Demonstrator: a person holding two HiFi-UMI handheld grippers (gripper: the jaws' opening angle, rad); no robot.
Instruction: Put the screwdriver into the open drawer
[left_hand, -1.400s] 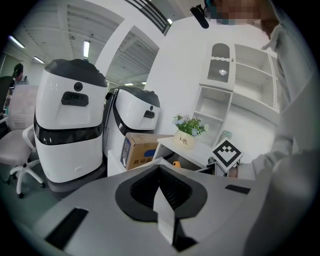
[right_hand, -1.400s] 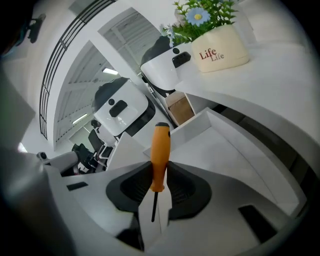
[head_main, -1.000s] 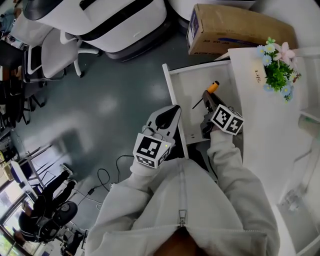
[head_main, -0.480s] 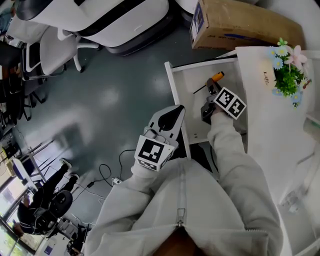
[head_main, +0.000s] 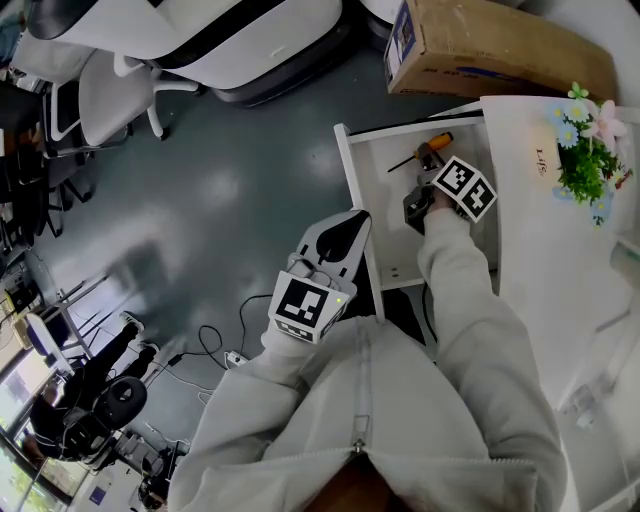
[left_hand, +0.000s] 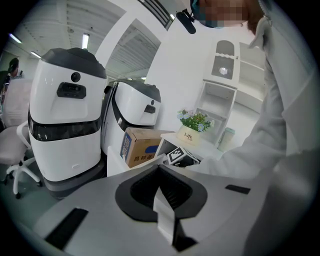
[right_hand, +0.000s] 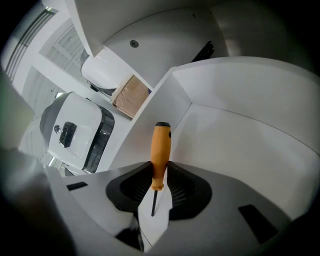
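While the screwdriver (right_hand: 161, 150) is pinched by its handle in the right gripper's (right_hand: 160, 176) fingers over the drawer (head_main: 388, 240), it should be laid flat before release; left gripper (left_hand: 159, 175) closed, empty.

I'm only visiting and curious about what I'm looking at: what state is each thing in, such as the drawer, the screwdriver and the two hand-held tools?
drawer: open, pulled out from the white desk.
screwdriver: gripped by its orange handle, held inside the drawer, not yet released.
right tool: shut on the screwdriver.
left tool: shut, empty.
flower pot: upright on the desk.
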